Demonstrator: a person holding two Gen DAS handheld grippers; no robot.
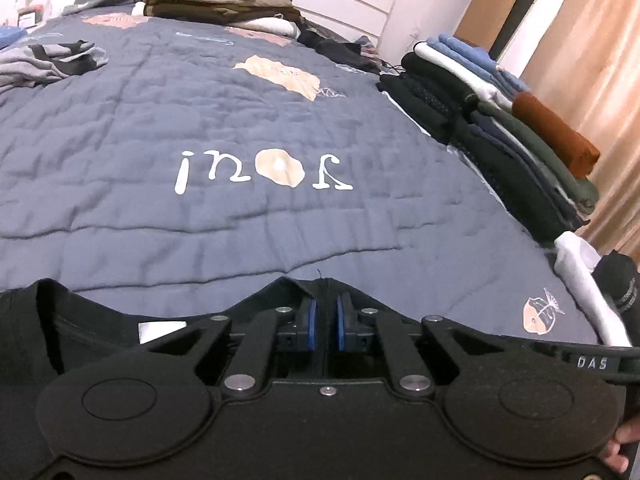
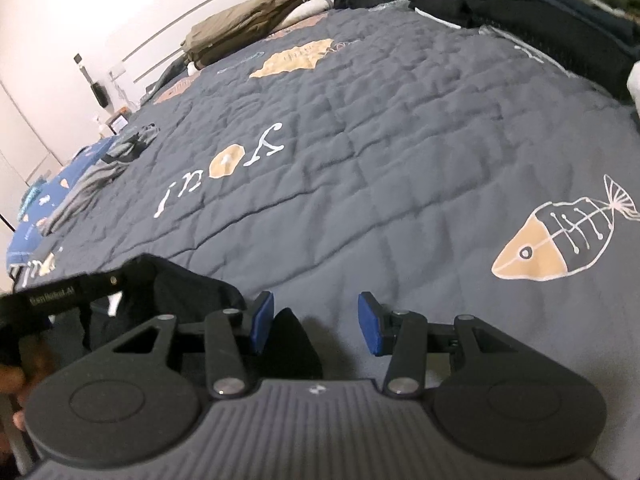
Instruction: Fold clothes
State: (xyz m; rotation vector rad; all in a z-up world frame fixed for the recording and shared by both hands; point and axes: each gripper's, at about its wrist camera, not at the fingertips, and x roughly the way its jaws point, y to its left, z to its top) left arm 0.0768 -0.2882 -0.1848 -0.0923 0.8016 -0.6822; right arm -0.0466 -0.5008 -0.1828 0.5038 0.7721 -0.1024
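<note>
We see the black garment [image 1: 48,320] along the bottom edge of the frame, on the near side of the bed's grey quilt [image 1: 200,112]. The left tongs [image 1: 326,316] pinch its raised fold. The right tongs [image 2: 316,320] stand wide, a black corner between their pads, untouched.

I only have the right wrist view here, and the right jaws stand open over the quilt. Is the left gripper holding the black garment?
Observer: Yes, the left gripper is shut on a pinched-up fold of the black garment.
Operator: Which part of it?
Observer: The edge near the neckline; a white label shows just to the left of the pads.
Operator: What's on top of the stack on the right?
Observer: A rust-coloured folded piece lies on the stack of folded clothes.
</note>
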